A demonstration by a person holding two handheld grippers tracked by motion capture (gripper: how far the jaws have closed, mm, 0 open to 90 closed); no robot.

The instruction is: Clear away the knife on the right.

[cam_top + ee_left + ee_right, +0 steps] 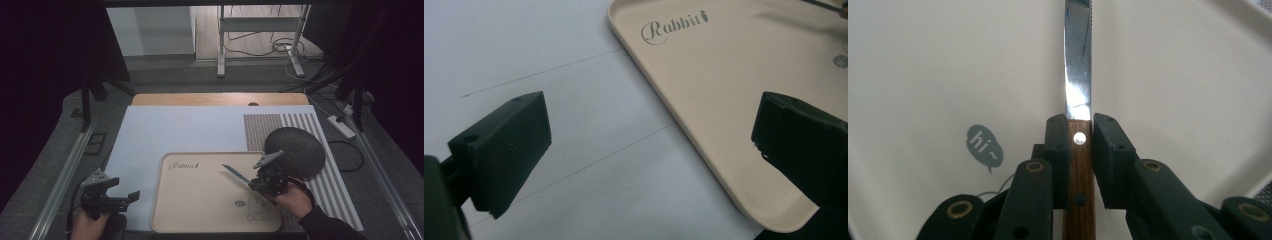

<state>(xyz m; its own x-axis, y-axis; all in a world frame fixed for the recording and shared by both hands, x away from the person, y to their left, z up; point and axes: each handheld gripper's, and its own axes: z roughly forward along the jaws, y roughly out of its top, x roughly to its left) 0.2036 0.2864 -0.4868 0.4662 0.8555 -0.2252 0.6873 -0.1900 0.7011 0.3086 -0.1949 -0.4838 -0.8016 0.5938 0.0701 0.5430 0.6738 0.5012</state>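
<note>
Wooden-handled steel knife (1079, 150) clenched in right tongs (265, 181) above beige plastic tray (200, 220); left tongs (117, 196) released, idle; placement apparently pending

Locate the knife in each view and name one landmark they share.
High view: the knife is right of centre, blade pointing up-left over the tray, in the right gripper.
Left gripper view: a thin sliver at the top right corner, likely its blade.
Right gripper view: centre, wooden handle clamped, blade running up.
Shared landmark: the beige tray.
</note>
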